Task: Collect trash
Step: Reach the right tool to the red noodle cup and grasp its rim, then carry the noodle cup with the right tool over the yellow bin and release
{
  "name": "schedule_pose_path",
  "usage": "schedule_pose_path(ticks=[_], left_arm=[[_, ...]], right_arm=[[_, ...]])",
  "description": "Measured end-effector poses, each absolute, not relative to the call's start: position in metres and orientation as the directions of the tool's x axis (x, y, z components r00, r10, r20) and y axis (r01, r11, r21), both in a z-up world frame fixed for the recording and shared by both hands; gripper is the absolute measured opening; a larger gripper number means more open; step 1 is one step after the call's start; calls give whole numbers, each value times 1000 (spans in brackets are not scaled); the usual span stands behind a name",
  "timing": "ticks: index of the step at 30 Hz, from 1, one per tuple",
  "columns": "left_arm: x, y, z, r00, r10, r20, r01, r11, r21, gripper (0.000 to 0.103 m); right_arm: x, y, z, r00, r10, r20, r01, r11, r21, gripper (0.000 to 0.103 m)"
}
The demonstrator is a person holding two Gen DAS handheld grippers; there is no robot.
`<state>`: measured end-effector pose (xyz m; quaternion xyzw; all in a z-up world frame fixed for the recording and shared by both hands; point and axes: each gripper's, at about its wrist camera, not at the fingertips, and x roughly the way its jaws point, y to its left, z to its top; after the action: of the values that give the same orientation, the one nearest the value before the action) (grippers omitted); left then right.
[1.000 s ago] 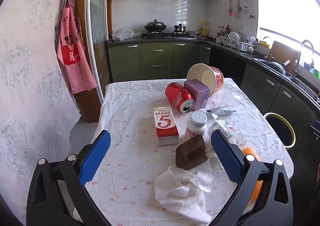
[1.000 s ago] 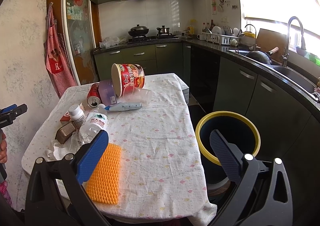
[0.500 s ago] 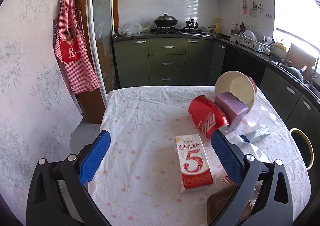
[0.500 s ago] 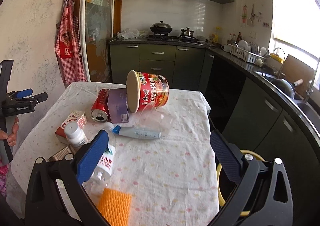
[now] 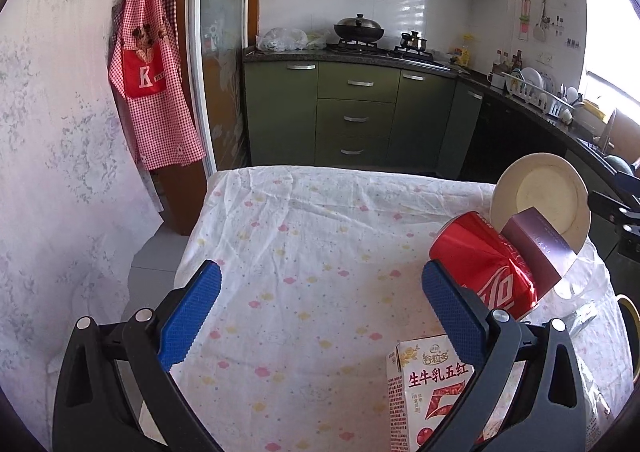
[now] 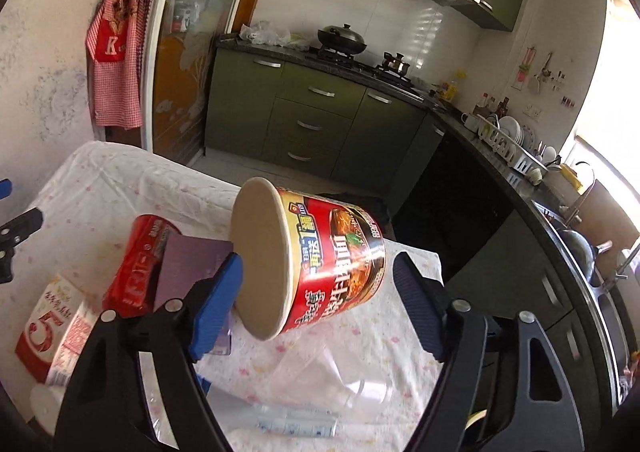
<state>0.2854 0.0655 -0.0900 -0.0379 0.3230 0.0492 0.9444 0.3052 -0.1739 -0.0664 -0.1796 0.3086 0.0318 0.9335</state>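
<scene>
The red noodle cup (image 6: 320, 264), tipped on its side on the bench (image 6: 120, 180) against a purple box (image 6: 192, 272), lies between the right gripper (image 6: 318, 304)'s closing, not yet gripping jaws, angled downward.

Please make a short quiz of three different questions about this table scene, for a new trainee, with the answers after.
1. True or false: the right gripper is clamped on the noodle cup.
2. What lies directly against the red can?
A. a glass bottle
B. a purple box
C. a spoon
3. Fill in: the noodle cup lies on its ____, its flat base towards the camera.

Key:
1. False. Its jaws have just been closing, but a gap is left at the far pad.
2. B.
3. side. It rests on the table.
</scene>
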Motion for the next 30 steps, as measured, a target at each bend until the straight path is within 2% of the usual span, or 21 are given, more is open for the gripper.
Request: schedule_pose_path(ticks=[4,7,9,11,13,16,21,26,30], left_arm=[[286,69,-99,783,70,-618,-121,992,-41,99],[285,70,-104,775,60,-629,-121,991,-56,99],[287,72,-109,764,51,-643,-116,991,-59,99],[288,71,-114,753,44,-656,-110,992,-61,99],[290,69,-117,747,37,-664,-101,993,-58,99],[288,67,-118,749,37,-662,-95,994,-53,99],[287,66,-120,748,31,-663,-94,994,-59,99],[284,65,-119,756,31,-654,-90,994,-56,99],[281,63,-116,767,32,-641,-84,995,-50,99]], right_arm=[[334,-167,-84,794,-134,-593,-133,914,-384,64],[348,-167,-89,795,-186,-577,-96,901,-423,51],[357,-171,-89,796,-212,-566,-75,894,-441,33],[368,-177,-89,795,-235,-560,-57,889,-454,20],[382,-189,-90,785,-255,-565,-40,889,-457,10],[403,-216,-86,750,-249,-612,-21,917,-399,8],[435,-275,-74,660,-96,-745,-6,991,-133,4],[428,-331,-51,641,66,-765,30,993,111,4],[393,-379,-26,645,142,-751,54,972,230,4]])
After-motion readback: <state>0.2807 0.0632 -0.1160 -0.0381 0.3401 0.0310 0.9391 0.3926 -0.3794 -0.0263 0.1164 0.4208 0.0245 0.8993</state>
